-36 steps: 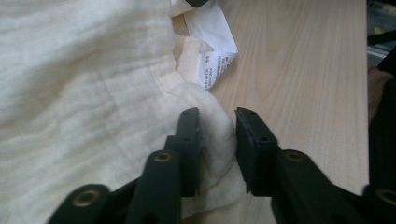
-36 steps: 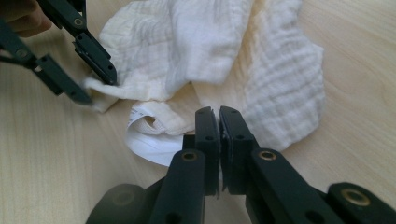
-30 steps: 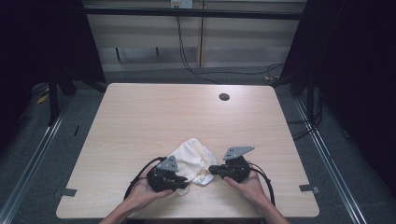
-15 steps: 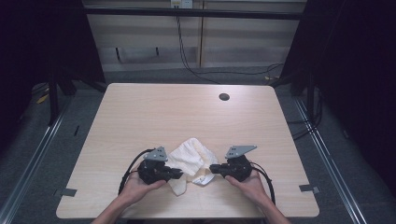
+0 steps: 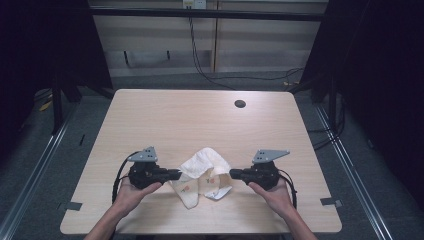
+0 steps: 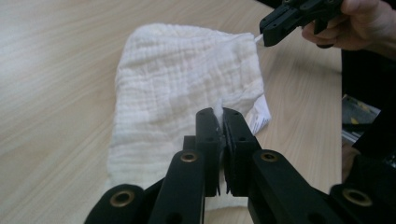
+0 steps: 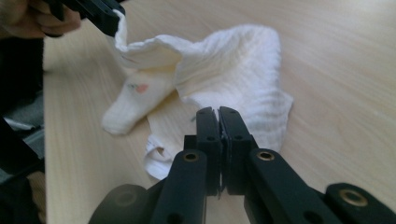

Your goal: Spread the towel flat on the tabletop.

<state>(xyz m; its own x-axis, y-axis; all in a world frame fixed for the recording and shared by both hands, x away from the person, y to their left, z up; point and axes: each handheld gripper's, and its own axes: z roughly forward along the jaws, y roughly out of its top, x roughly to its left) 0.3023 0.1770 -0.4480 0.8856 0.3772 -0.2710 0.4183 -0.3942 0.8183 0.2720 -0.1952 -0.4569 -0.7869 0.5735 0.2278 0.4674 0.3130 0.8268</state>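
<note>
Two tools [image 5: 176,174] [image 5: 234,174], one cloth [image 5: 202,175]

A white cloth [image 5: 204,175] lies crumpled on the light wooden table [image 5: 200,120], near the front edge and between the two grippers. It is a soft, crinkled muslin-like weave, bunched into uneven folds rather than spread flat. A small printed motif in red and green shows on one folded lobe [image 7: 137,87], and a white care tag [image 6: 259,113] sticks out from one edge. The left gripper [image 6: 220,116] has its jaws closed on one edge of the cloth, lifting that corner off the table, and the right gripper [image 7: 218,114] pinches the opposite edge the same way. The middle sags and rests on the tabletop.
</note>
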